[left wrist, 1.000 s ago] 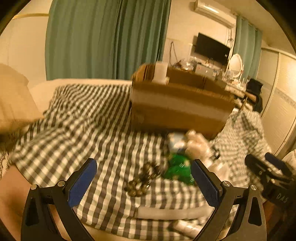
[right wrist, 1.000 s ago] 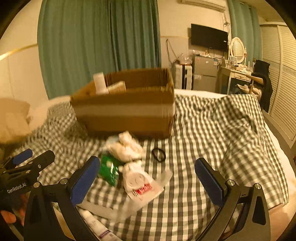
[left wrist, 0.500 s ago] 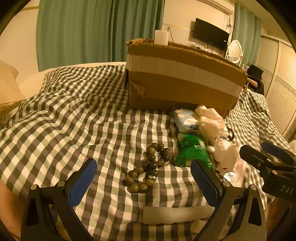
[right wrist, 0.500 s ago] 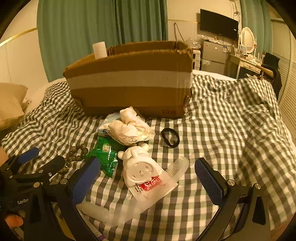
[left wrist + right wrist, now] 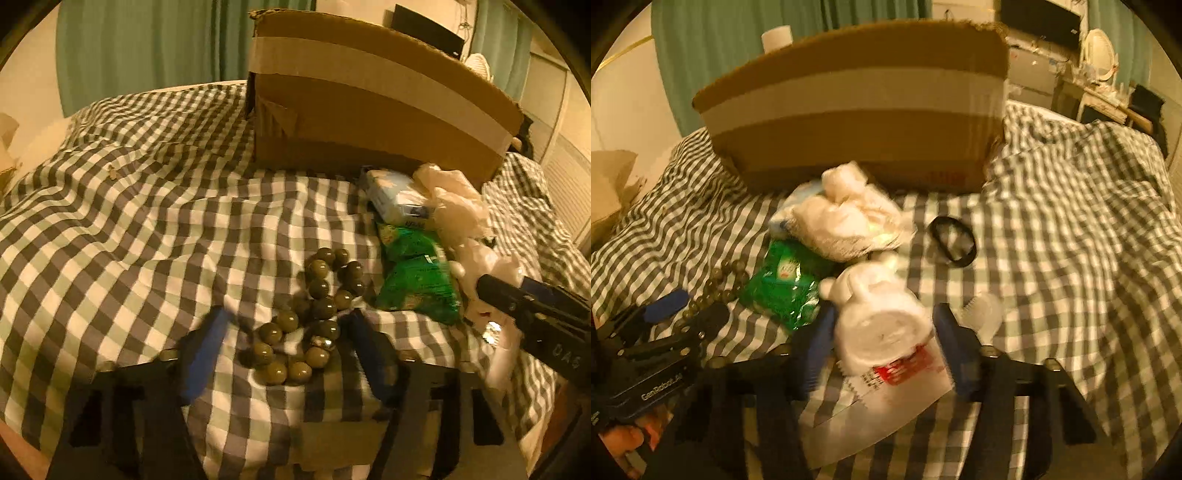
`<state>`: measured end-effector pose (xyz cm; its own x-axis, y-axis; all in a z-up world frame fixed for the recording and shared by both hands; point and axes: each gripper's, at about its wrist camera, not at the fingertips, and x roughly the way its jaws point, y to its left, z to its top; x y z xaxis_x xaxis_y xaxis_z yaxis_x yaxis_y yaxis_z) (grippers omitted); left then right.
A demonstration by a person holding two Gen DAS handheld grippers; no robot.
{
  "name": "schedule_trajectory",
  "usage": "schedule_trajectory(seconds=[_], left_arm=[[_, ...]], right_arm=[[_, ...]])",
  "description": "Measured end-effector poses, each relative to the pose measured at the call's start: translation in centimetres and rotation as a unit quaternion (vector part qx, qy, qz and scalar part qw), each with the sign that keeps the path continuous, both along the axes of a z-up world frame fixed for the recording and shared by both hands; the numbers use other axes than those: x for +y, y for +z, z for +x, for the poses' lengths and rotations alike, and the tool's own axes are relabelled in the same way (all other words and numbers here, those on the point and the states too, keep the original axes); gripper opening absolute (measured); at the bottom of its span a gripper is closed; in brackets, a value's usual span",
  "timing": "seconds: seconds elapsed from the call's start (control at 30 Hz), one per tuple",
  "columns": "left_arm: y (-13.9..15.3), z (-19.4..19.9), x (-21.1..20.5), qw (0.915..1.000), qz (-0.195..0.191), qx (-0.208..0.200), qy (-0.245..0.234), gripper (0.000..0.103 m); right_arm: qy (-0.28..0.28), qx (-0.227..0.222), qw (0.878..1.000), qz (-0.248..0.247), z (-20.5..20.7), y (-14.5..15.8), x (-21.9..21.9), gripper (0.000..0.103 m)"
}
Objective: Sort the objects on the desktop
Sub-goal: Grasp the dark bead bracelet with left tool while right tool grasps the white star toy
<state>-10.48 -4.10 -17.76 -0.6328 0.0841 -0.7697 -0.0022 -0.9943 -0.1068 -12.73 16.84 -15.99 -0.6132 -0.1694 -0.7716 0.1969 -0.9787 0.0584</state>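
Left hand-held gripper [image 5: 286, 345]: jaws have just been closing, now partly open and blurred, with the string of beads [image 5: 316, 312] between them on the checked bed cover [image 5: 147, 221]; pad contact cannot be confirmed. Right hand-held gripper [image 5: 882, 336]: jaws have just been closing around the white bear-shaped item [image 5: 882, 317] in its packet, just short of contact. The green packet [image 5: 783, 284] lies between the two items. The cardboard box [image 5: 857, 107] stands behind.
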Motion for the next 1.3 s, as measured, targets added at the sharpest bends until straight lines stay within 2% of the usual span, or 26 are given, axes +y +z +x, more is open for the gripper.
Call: schedule_trajectory(seconds=[0.03,0.17,0.4,0.57,0.63,0.9,1.3], left_arm=[[0.0,0.0,-0.1,1.0,0.006,-0.003,-0.004,0.04],[0.2,0.3,-0.6,0.9997,0.022,-0.005,-0.005,0.027],[1.3,1.5,-0.9,0.9993,0.038,0.006,-0.004,0.014],[2.7,2.1,-0.6,0.9974,0.058,0.027,-0.034,0.012],[3.2,2.4,-0.1,0.9971,0.053,0.037,-0.042,0.012],[5.6,3.1,0.0,0.9945,0.07,0.061,-0.048,0.012],[10.6,4.1,1.4,0.9887,0.061,0.114,-0.076,0.013]], right_arm=[[0.002,0.001,1.0,0.0,0.1,0.0,0.0,0.052],[0.001,0.002,1.0,-0.004,0.5,0.2,0.2,0.052],[0.001,0.014,1.0,-0.003,1.4,1.3,0.7,0.052],[-0.002,0.025,1.0,-0.006,2.2,2.3,1.3,0.052],[-0.001,0.029,1.0,-0.006,2.5,2.6,1.3,0.052],[0.008,0.06,0.998,-0.008,4.0,5.0,1.2,0.051],[0.019,0.105,0.994,-0.009,5.2,8.6,0.6,0.051]])
